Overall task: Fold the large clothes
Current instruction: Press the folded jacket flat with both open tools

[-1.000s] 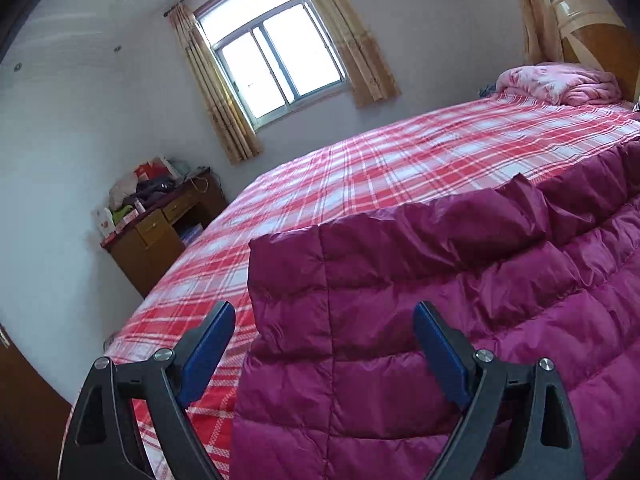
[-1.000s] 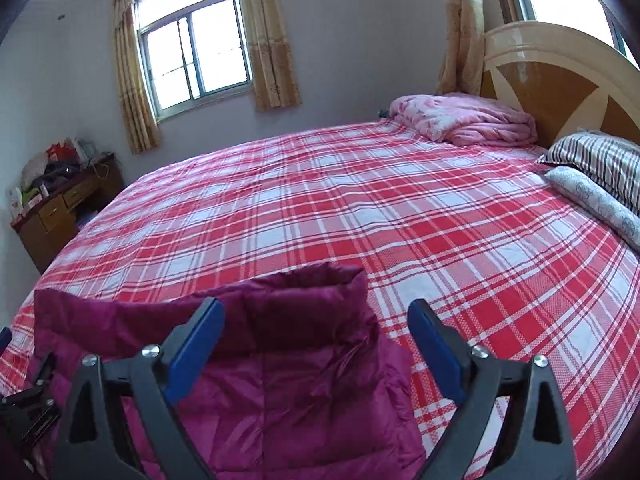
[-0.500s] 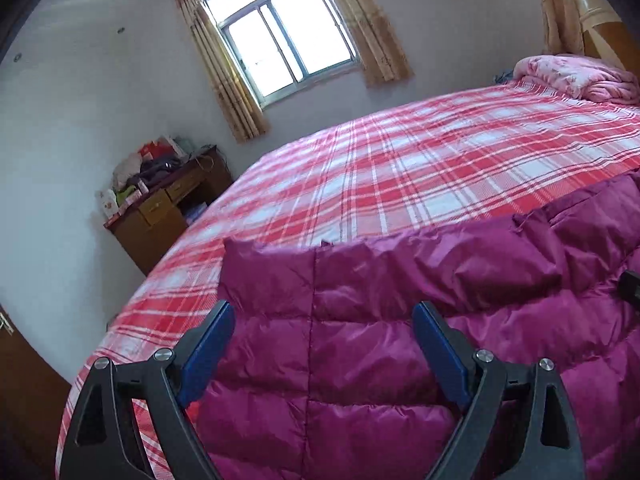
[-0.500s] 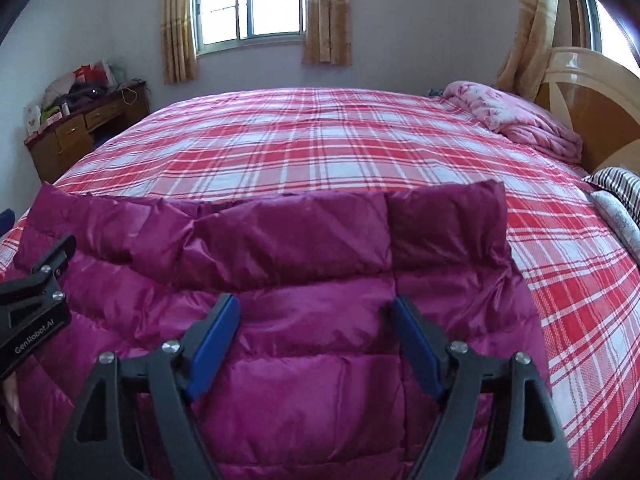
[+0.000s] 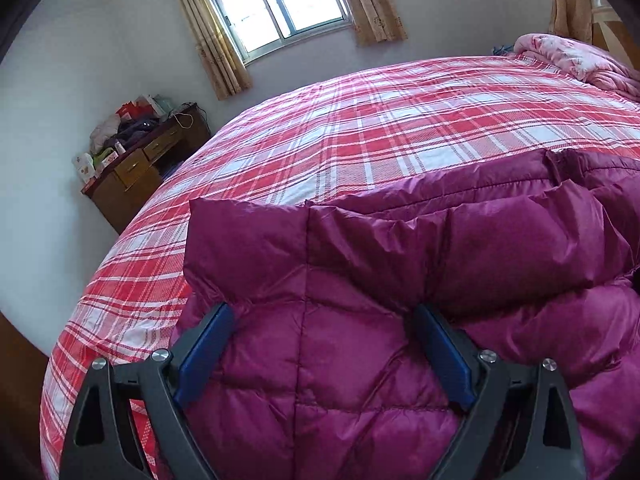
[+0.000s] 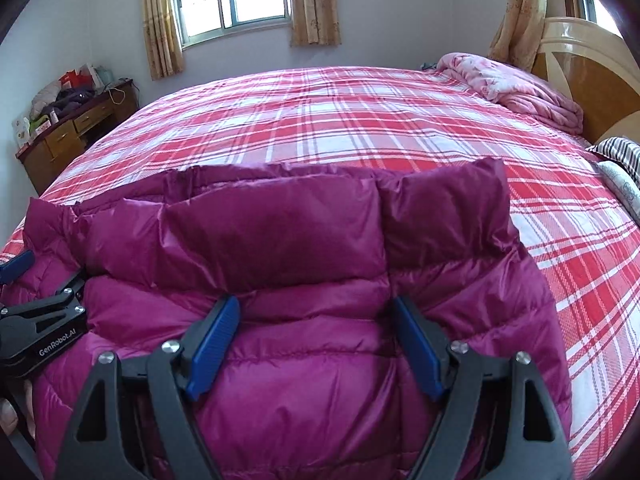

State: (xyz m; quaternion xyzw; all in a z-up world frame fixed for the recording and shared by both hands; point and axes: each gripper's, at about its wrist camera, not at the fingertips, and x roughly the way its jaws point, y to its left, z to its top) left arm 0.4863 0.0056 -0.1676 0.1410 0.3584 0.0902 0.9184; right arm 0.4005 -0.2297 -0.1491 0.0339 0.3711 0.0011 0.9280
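- The quilted magenta down jacket point(image 6: 304, 280) lies on the red-and-white plaid bed point(image 6: 360, 128), near its front edge.
- Both grippers have dropped onto it since a second ago.
- The right gripper point(image 6: 316, 344) has just been closing slightly yet stands wide, jacket between the jaws; the left gripper point(image 5: 320, 352) also gapes, ungripped.
- Likely the next fold begins here.

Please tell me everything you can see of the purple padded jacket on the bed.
The jacket is magenta, quilted and puffy, of shiny thin fabric as it looks, stitched into padded panels. It lies spread on the red plaid bed cover, with one thick folded band across its far edge. The left gripper and the right gripper each rest on it, open, their blue pads sunk into the padding just below that band. Nothing else touches it.
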